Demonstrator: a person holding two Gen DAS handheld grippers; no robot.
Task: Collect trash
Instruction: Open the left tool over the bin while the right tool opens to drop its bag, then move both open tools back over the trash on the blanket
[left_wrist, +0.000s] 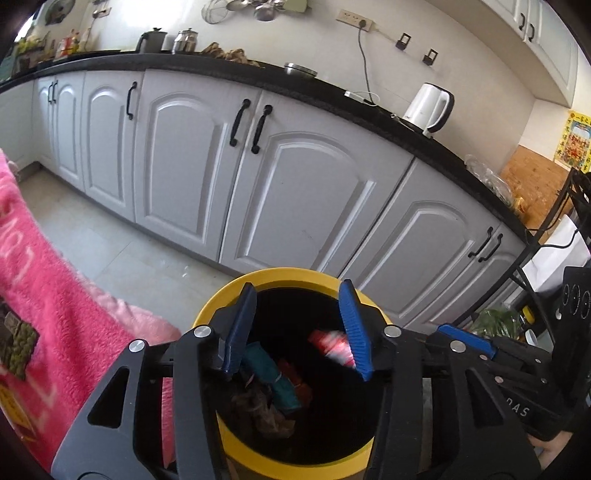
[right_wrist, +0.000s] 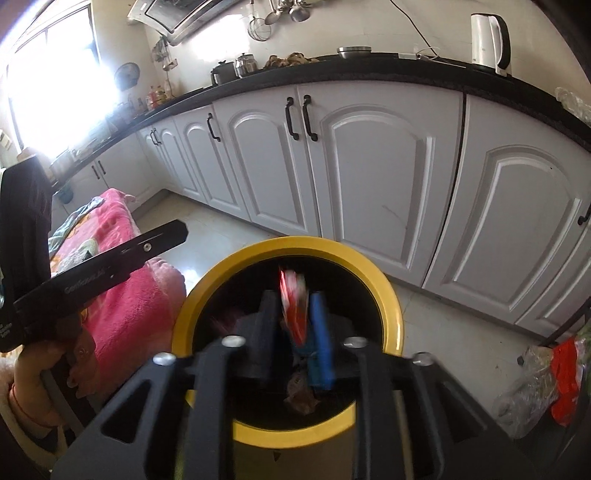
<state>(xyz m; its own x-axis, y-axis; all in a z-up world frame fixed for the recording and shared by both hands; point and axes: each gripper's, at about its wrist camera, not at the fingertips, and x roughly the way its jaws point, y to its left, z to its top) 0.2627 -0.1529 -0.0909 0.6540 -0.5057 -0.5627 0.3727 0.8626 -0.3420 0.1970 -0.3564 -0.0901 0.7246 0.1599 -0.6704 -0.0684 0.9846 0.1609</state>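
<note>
One red-and-white wrapper (right_wrist: 293, 299), blurred, is seen over the mouth of a yellow bin (right_wrist: 391, 295) with a black inside. In the right wrist view the wrapper lies between the two fingers of the right claw (right_wrist: 295, 317), whose jaws are parted a little; whether the pads touch the wrapper cannot be told because of the blur. In the left wrist view the same wrapper (left_wrist: 332, 345) is seen inside the bin's (left_wrist: 291, 275) opening, just beside the blue pad on the right. The left claw (left_wrist: 297, 328) is held above the bin with its jaws spread and nothing between them. At the bottom of the bin, crumpled trash (left_wrist: 273, 391) is piled: a teal piece, a reddish piece and a brownish wad. The bin stands on a pale tiled floor (left_wrist: 122, 254) in front of white cabinet doors (left_wrist: 303, 195) with black handles. Above the cabinets runs a black desk (left_wrist: 332, 92), on which a white electric kettle (left_wrist: 428, 107) and metal pots (left_wrist: 184, 40) are set. A pink blanket (left_wrist: 59, 310) is seen to the left of the bin. A hand (right_wrist: 37, 373) gripping the left tool's handle is visible at the left edge of the right wrist view.
</note>
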